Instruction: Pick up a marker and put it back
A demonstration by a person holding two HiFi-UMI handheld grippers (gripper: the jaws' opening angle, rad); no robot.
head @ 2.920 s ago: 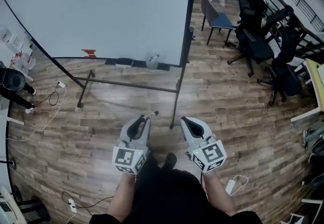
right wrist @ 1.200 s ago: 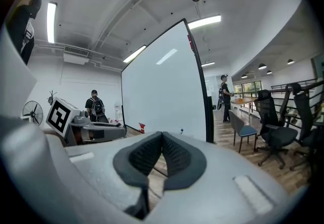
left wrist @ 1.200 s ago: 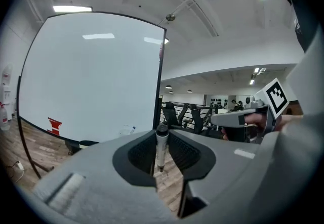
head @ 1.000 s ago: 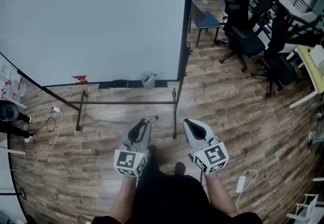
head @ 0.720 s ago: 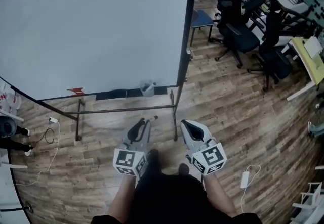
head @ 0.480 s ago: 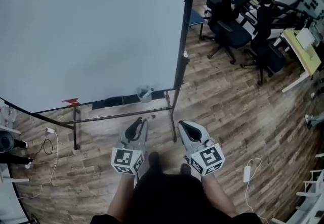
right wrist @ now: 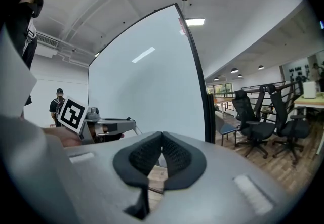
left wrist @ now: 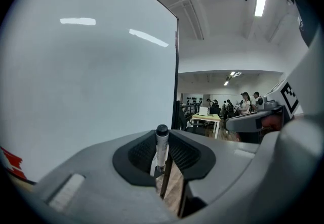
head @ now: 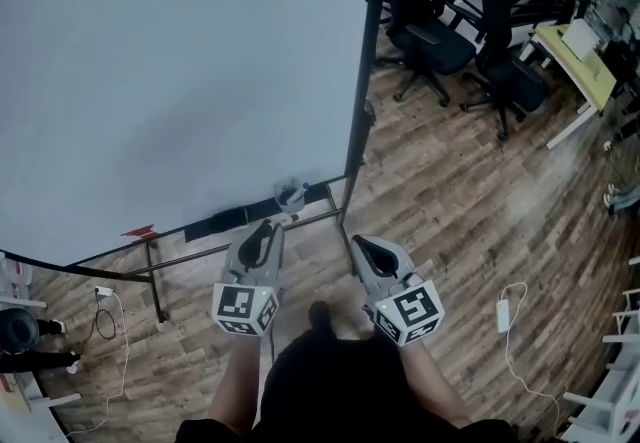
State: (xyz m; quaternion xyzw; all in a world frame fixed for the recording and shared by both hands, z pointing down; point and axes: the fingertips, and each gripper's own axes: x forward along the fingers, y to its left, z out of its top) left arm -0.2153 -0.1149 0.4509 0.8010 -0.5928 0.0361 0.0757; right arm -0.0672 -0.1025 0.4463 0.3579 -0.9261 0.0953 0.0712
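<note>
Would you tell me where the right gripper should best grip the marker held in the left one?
Probably the dark cap end, coming from the right: only that end of the marker sticks out past the left gripper, whose pads clamp the rest. The right gripper is shut and must open first.

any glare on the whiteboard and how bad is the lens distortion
Left gripper view: pale streaks of glare cross the whiteboard; the marker is sharp. Right gripper view: one glare streak, and the board's edge bows strongly. Head view: board evenly lit, floor planks curve toward the corners.
</note>
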